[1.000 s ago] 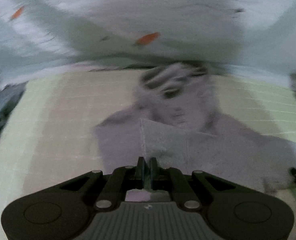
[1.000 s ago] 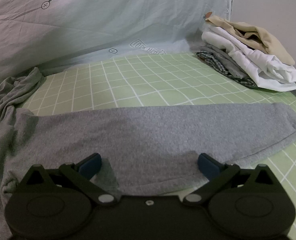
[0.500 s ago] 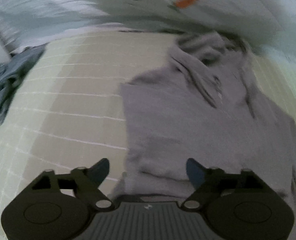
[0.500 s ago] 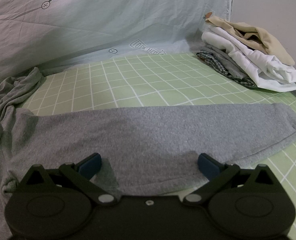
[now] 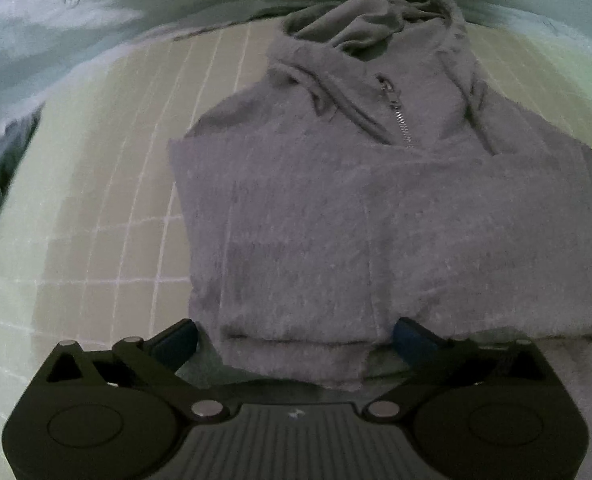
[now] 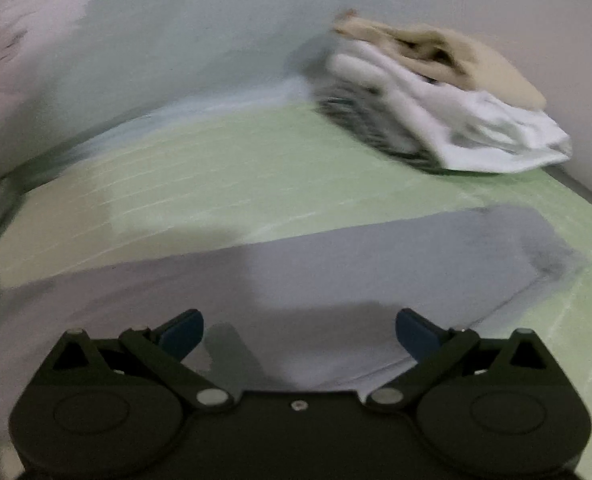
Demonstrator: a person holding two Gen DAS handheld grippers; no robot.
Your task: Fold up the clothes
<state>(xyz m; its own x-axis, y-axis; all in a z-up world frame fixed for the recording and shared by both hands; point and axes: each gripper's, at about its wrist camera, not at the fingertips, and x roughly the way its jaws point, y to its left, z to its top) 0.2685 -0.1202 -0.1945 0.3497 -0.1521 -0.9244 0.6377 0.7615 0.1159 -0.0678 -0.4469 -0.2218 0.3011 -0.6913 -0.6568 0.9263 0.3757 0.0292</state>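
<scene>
left claw (image 5: 296, 338) is opening, pads wide apart over the near hem of the grey hoodie (image 5: 376, 200), not pinching it; hood up at 12 o'clock. right claw (image 6: 300, 332) gapes over its sleeve (image 6: 336, 264), folded pile (image 6: 436, 100) at 1 o'clock on the bed (image 6: 235, 176)

The left gripper (image 5: 296, 338) points steeply down, its jaws opening wide with nothing pressed between the blue pads. The right gripper (image 6: 299, 332) tilts downward, jaws spread apart, empty.

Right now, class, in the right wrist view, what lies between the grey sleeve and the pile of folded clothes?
Only bare green checked sheet lies between the grey sleeve and the pile of folded clothes.
</scene>
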